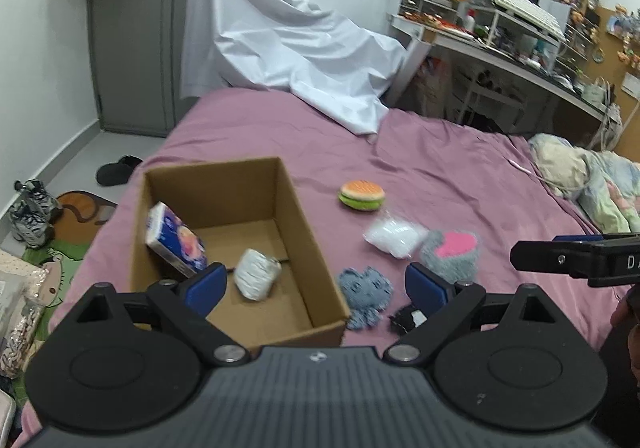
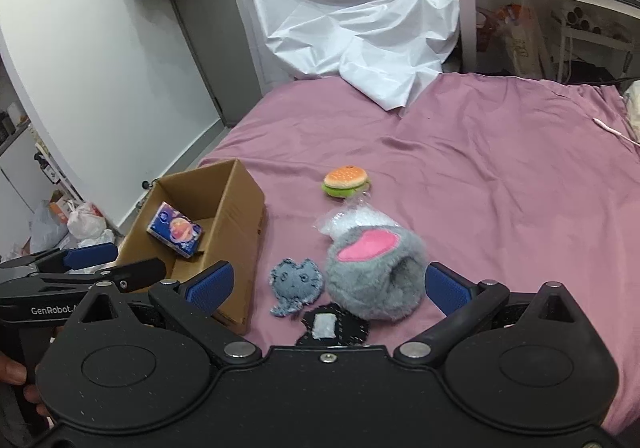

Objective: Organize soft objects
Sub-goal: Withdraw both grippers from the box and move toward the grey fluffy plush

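**Soft objects: two boxed, five still sitting out on bed**

Cardboard box (image 1: 240, 248) sitting lower left of centre in left wrist view, open top, already holding tissue pack (image 1: 176, 244) leaning on its left wall and white wrapped bundle (image 1: 256, 274) on its floor.

Remaining outside, all lying on purple bedsheet (image 2: 500, 167): burger toy (image 2: 346, 181) mid-frame, well apart from box; clear bag of white filling (image 1: 394, 236) just beside grey plush with pink patch (image 2: 374, 276); blue knitted cat patch (image 2: 296, 284) just beside box's right wall; black patch with grey square (image 2: 334, 328) at lower centre, touching the plush edge.

Left gripper (image 1: 316, 288) hovering over box's near right corner, jaws spread wide, holding nothing. Right gripper (image 2: 328, 288) hovering low over plush and cat patch, jaws apart, also carrying nothing.

Judging: under halfway; plush looking like next pick.

Obstructing: box's right wall standing between pile and box floor, so needing lift-over. Filling bag partly tucked behind plush, risking drag. Left gripper crowding box opening. White sheet (image 2: 352, 31) upper centre and desk clutter upper right staying clear of work.
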Available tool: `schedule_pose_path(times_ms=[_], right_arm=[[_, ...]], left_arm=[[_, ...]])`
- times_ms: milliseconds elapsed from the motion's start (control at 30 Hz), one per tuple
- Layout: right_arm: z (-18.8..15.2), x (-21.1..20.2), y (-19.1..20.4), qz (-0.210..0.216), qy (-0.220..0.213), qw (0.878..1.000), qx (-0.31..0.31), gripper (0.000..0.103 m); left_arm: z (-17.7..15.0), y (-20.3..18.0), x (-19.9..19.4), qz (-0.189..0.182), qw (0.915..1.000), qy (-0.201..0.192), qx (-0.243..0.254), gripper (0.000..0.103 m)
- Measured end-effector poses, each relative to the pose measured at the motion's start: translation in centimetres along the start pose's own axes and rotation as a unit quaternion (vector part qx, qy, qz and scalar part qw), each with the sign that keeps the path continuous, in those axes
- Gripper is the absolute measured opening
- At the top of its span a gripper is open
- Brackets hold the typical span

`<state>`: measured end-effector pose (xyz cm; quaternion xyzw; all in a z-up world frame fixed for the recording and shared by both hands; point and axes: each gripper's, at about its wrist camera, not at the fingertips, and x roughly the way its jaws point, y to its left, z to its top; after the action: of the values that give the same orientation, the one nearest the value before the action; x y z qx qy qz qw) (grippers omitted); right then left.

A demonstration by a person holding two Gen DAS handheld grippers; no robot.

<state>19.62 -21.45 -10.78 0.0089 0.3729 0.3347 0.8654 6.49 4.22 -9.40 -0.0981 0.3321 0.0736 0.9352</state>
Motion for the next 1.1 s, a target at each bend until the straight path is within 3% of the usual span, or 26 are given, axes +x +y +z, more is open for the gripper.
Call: schedule_pose_path(times_ms=[500,833,1100], right_arm=[[-2.5,-0.8,-3.3,-0.034,0.007,0.999,0.035,0.103],[-3.9,0.8,-4.4,-0.037,0.041,0.997,0.055,0.103],[-3.4,1.5,-5.5,-0.035,0.043,0.996,0.063,0.096]], left_arm=[[-1.0,-2.0,2.2,-0.047,0.9975,0.04,0.033,0.095],[-1.6,-4.0,4.9,-0.066,0.9935,0.069,0.061,0.095],[-1.8,-5.8,6.4,-0.08,0.9913,0.064,0.082,0.095]])
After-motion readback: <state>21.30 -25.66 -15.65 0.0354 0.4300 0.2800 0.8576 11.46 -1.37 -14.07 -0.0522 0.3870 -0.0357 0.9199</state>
